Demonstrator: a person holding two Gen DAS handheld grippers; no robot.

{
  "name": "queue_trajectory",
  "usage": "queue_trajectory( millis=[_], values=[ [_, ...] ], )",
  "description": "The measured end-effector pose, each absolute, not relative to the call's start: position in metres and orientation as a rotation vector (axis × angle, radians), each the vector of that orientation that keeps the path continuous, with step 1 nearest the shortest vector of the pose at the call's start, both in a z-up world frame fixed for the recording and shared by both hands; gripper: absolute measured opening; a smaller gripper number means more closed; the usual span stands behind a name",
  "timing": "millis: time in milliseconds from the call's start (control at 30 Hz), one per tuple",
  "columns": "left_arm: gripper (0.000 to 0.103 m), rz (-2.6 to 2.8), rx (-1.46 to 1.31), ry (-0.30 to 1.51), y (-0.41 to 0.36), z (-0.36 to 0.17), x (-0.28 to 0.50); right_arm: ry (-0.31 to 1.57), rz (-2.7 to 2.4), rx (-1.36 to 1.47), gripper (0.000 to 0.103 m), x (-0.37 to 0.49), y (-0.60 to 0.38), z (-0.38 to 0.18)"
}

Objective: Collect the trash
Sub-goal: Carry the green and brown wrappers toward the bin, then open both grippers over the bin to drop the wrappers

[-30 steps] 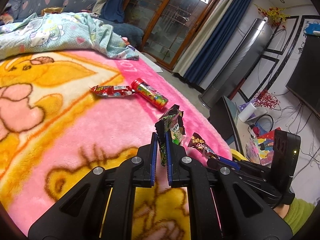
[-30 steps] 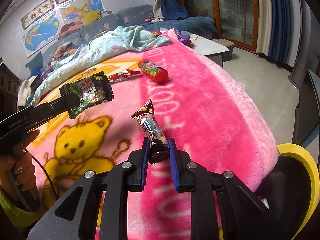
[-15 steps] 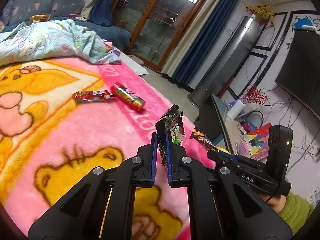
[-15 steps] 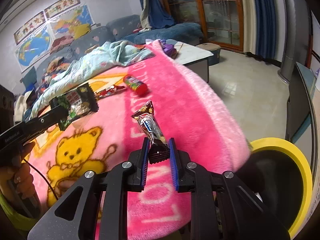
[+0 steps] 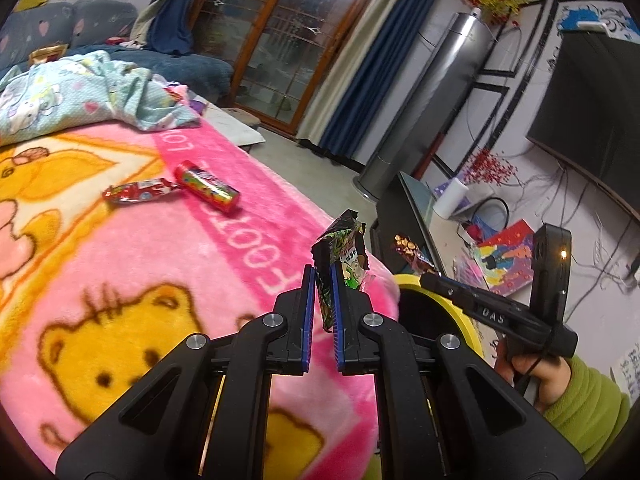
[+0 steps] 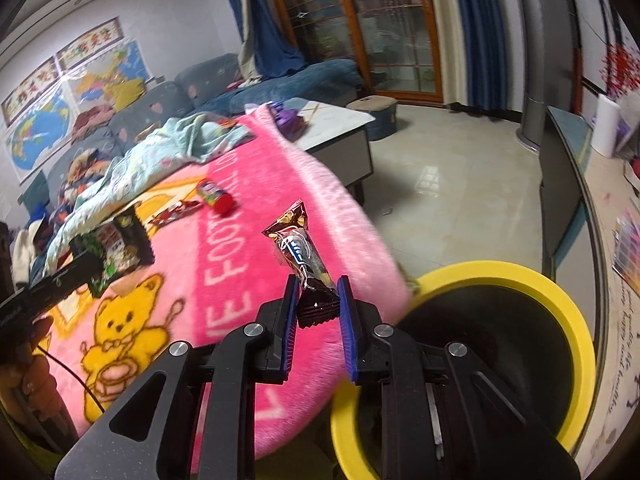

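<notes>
Your left gripper (image 5: 321, 288) is clamping a green snack wrapper (image 5: 340, 256) between its blue-padded fingers (image 5: 307, 316), the jaws drawn nearly together with only the foil between them. The wrapper is standing upright out of the fingertips, its torn top edge pointing up, above the near corner of the pink bear blanket (image 5: 140, 264). In the right wrist view the same green wrapper (image 6: 120, 244) is showing at the left, held at the tip of that gripper over the blanket.

Your right gripper (image 6: 318, 300) is gripping a brown chocolate wrapper (image 6: 300, 252) by its dark crimped lower end; the jaws are standing slightly apart, closed to the width of that end. The wrapper is leaning up and to the left from the fingers. It is hanging over the blanket's edge, just beside the yellow-rimmed bin (image 6: 560, 300), whose dark opening is lying to the lower right of the gripper. In the left wrist view the brown wrapper (image 5: 412, 252) is sticking up from the right gripper's tip directly above the bin's yellow rim (image 5: 464, 316).

Two more pieces are lying on the blanket, well apart from both grippers: a red candy wrapper (image 5: 136, 192) and a red candy tube (image 5: 210, 186) on its side, their near ends touching or nearly so. A crumpled light-blue quilt (image 5: 80, 96) is sitting at the blanket's far end.
</notes>
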State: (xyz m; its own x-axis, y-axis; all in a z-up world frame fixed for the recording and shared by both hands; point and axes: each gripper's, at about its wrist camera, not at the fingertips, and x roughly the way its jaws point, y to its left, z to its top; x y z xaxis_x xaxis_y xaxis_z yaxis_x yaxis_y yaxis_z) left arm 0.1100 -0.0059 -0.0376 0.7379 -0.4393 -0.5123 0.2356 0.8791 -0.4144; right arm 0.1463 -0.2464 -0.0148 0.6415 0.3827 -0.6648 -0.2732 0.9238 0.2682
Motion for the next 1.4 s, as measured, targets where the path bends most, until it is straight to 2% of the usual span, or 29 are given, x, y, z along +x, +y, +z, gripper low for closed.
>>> queue_trajectory(
  millis=[600, 1400],
  values=[
    [0.004, -0.504, -0.187, 0.668, -0.079, -0.040, 0.098, 0.771, 0.204, 0.211, 0.019, 0.125, -0.320, -0.025],
    [0.004, -0.602, -0.029, 0.721, -0.154, -0.060, 0.097, 0.828, 0.130, 0.264, 0.019, 0.108, -0.367, -0.055]
  ],
)
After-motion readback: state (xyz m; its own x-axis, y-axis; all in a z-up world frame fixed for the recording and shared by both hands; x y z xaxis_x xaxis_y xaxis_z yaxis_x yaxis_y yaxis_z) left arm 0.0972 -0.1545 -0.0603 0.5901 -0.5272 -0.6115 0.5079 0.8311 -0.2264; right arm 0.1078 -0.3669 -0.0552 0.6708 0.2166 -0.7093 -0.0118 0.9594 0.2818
